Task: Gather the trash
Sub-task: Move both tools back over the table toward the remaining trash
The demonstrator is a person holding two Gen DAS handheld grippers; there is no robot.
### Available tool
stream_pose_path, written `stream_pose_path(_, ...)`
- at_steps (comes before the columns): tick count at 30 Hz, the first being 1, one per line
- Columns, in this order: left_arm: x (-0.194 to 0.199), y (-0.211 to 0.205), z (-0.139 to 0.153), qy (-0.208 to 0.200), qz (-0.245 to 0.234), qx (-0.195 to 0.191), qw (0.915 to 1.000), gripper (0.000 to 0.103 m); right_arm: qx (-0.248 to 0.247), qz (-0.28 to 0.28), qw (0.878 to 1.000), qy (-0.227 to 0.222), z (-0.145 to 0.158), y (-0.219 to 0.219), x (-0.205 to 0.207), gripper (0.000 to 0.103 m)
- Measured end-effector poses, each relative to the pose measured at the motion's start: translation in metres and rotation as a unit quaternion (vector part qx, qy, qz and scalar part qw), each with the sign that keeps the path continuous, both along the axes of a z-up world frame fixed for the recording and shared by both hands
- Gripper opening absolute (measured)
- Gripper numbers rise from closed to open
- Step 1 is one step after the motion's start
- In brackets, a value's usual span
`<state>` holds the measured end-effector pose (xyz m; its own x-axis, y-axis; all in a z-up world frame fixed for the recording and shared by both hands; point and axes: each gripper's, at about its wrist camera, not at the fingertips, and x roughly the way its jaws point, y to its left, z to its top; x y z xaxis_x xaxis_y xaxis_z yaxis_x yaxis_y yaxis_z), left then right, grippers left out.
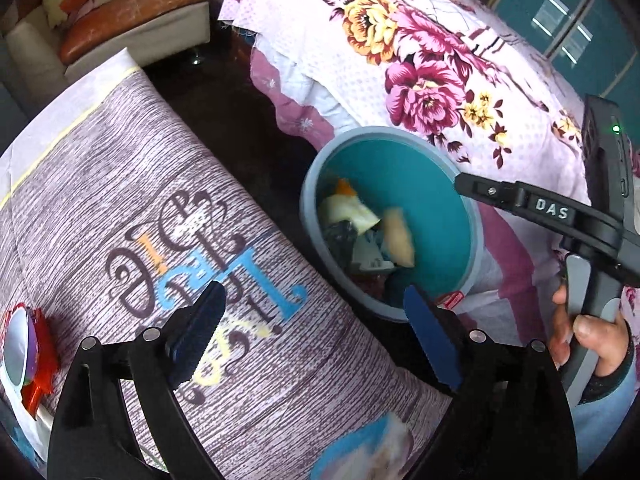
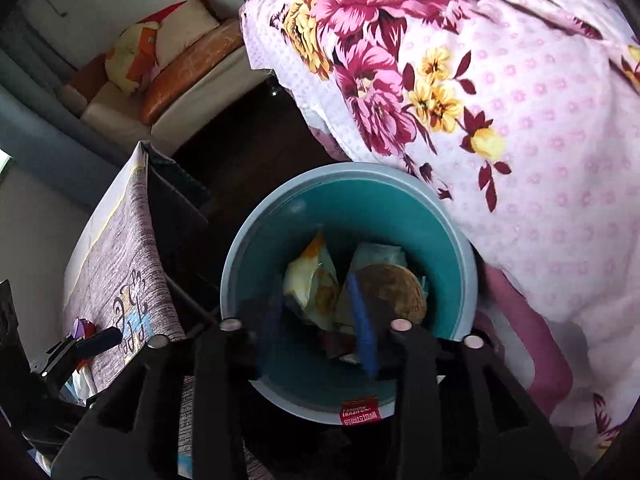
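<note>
A teal trash bin (image 1: 432, 200) with a grey rim stands on the dark floor between a small table and a bed; it also shows in the right wrist view (image 2: 280, 240). Inside lie wrappers and a pale round piece (image 2: 394, 294), blurred in the left wrist view (image 1: 398, 236). My right gripper (image 2: 320, 320) is open and empty, right above the bin's mouth. My left gripper (image 1: 316, 332) is open and empty over the table's edge beside the bin. A red and silver wrapper (image 1: 24, 356) lies at the table's left edge.
The small table (image 1: 120, 184) has a printed purple-grey cloth. A bed with a floral pink cover (image 1: 420, 60) presses against the bin's far side. A sofa with orange cushions (image 1: 132, 4) stands at the back. A blue and white item (image 1: 372, 452) lies at the table's near edge.
</note>
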<state>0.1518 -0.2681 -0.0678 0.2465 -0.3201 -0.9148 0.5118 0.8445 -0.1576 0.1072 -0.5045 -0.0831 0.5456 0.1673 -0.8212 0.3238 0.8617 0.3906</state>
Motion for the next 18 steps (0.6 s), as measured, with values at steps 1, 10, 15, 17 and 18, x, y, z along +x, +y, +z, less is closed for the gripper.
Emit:
stream_pose_path(1, -0.001, 0.003, 0.000, 0.002, 0.003, -0.003, 1.0000, 0.091, -0.003, 0.000, 1.000, -0.001, 0.002, 0.002, -0.001, 0.045)
stream_pose_path(10, -0.009, 0.034, 0.008, 0.009, 0.030, -0.020, 0.9993, 0.091, -0.017, 0.000, 1.000, -0.002, 0.024, 0.017, -0.010, 0.074)
stream_pose_path(15, -0.017, 0.061, 0.018, -0.001, 0.050, -0.026, 0.9984, 0.091, -0.016, 0.020, 1.000, -0.002, 0.034, 0.034, -0.009, 0.075)
stream_pose_path(17, -0.020, 0.074, 0.021, -0.004, 0.058, -0.026, 0.9979, 0.091, -0.015, 0.029, 0.999, -0.004, 0.038, 0.043, -0.010, 0.075)
stream_pose_path(18, -0.023, 0.082, 0.023, -0.005, 0.064, -0.027, 0.9976, 0.091, -0.016, 0.034, 0.999, -0.006, 0.041, 0.049, -0.010, 0.075)
